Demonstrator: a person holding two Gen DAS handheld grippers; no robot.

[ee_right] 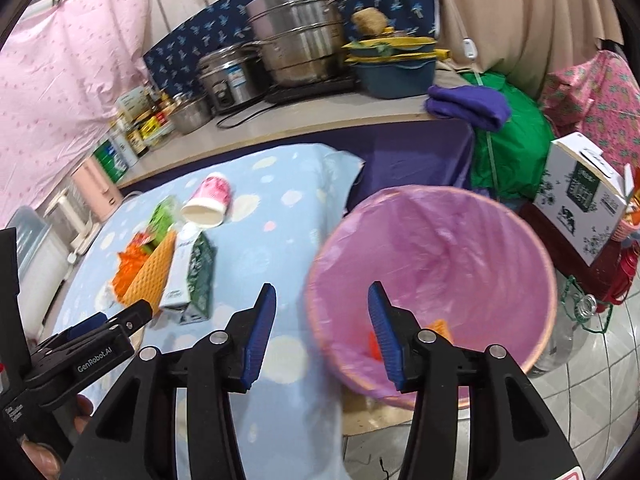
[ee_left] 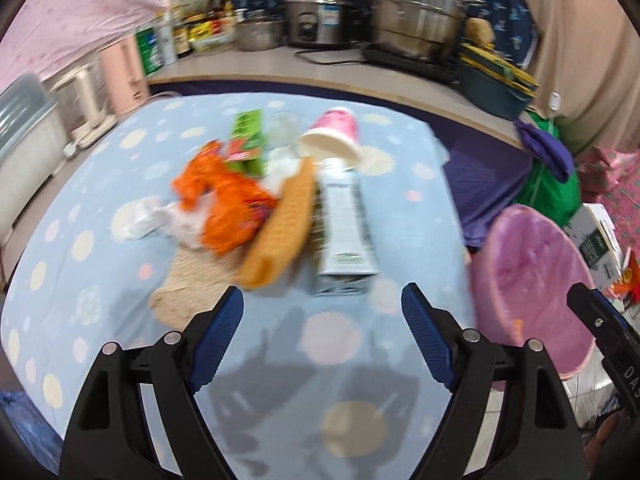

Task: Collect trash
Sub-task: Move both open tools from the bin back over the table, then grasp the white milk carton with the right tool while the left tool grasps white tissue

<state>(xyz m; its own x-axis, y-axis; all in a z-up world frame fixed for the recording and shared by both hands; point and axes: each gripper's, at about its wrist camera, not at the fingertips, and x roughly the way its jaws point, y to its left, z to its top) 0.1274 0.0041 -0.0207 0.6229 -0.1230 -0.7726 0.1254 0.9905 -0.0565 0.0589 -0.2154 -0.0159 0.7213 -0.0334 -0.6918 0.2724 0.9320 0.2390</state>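
My left tongs (ee_left: 322, 312) gape wide over the dotted blue cloth (ee_left: 100, 280) with nothing between the blue pads. Just ahead of them lies the trash heap: a grey-white carton (ee_left: 346, 220), a waffle-patterned tan wrapper (ee_left: 284, 224), a crumpled orange wrapper (ee_left: 224, 204), a green packet (ee_left: 246, 140) and a tipped pink cup (ee_left: 332, 136). My right tongs (ee_right: 322, 334) stand about half open, empty, at the near rim of the pink-lined bin (ee_right: 440, 248), which sits just beside the counter's edge. Orange scraps (ee_right: 436, 332) lie in the bin's bottom.
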